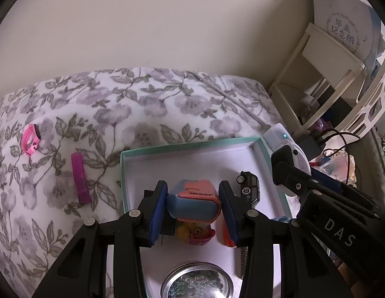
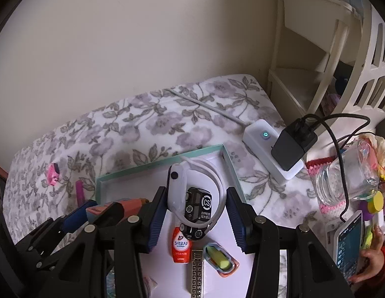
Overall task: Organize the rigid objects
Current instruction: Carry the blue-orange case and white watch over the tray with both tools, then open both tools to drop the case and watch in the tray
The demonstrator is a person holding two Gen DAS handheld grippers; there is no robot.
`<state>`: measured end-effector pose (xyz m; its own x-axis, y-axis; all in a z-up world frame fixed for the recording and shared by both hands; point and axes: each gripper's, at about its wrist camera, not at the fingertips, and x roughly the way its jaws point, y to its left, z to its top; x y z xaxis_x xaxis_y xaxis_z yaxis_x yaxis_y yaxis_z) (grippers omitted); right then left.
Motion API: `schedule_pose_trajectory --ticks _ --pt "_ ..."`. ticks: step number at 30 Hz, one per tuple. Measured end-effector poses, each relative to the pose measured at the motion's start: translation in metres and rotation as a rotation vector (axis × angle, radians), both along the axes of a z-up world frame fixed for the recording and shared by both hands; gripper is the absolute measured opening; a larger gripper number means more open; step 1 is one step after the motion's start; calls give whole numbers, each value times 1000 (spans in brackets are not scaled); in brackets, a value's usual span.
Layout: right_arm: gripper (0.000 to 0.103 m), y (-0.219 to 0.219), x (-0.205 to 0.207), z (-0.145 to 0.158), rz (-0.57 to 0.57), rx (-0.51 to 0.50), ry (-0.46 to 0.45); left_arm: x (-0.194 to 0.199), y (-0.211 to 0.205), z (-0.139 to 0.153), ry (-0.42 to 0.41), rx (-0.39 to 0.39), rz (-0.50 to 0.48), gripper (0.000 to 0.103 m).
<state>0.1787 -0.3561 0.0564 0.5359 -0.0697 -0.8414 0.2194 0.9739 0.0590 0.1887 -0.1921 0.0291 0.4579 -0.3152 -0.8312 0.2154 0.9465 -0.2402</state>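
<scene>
We see a fleecy floral blanket (image 1: 142,104), a matt cardboard tray (image 1: 192,146), a glossy toy car (image 1: 249,186) and a clear glass jar (image 2: 348,176).
</scene>
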Motion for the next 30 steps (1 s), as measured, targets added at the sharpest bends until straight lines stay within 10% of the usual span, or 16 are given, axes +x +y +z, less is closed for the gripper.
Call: schedule_pose_trajectory --ticks 30 --pt "52 -6 9 -48 1 -15 144 1 1 -3 114 -12 4 44"
